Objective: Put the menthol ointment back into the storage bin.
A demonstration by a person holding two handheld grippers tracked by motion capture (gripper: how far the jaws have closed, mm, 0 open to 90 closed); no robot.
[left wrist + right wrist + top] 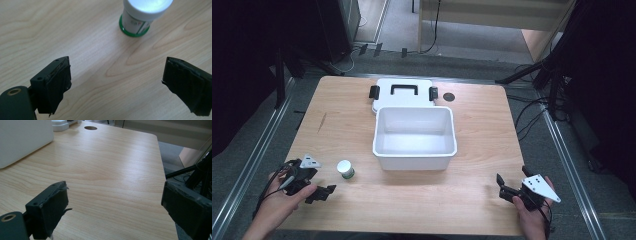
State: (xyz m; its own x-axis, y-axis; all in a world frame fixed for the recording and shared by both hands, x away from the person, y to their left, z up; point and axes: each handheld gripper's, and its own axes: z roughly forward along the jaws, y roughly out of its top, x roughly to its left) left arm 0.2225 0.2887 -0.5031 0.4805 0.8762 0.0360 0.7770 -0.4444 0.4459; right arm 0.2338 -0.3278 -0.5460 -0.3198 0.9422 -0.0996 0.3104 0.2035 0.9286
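High view first: a wooden table [472, 195] carries a white box [415, 137] at its middle, open and upright, with its lid [402, 92] lying flat just behind it, black handle and two black clips up. A dark round hole [448, 97] sits in the tabletop to the right of the lid.

A small white jar [345, 169] with a green base stands upright near the left front of the table, well apart from the box. The left gripper [323, 192], held in the person's left hand [282, 200], lies low at the left front corner, and the jar is just beyond and to the right of its tips, not touching them. In the left gripper view the jaws stand wide apart with bare wood between them — the jar [140, 16] is ahead of the fingers [53, 87], nearer the right-hand one, and clear of both.

The right gripper [504, 187] sits in the right hand [532, 215] at the right front corner, released as well. In the right gripper view its fingers [48, 210] are spread with nothing between them; the box wall [23, 140] rises far ahead to their left, and the hole [90, 128] lies farther ahead still.
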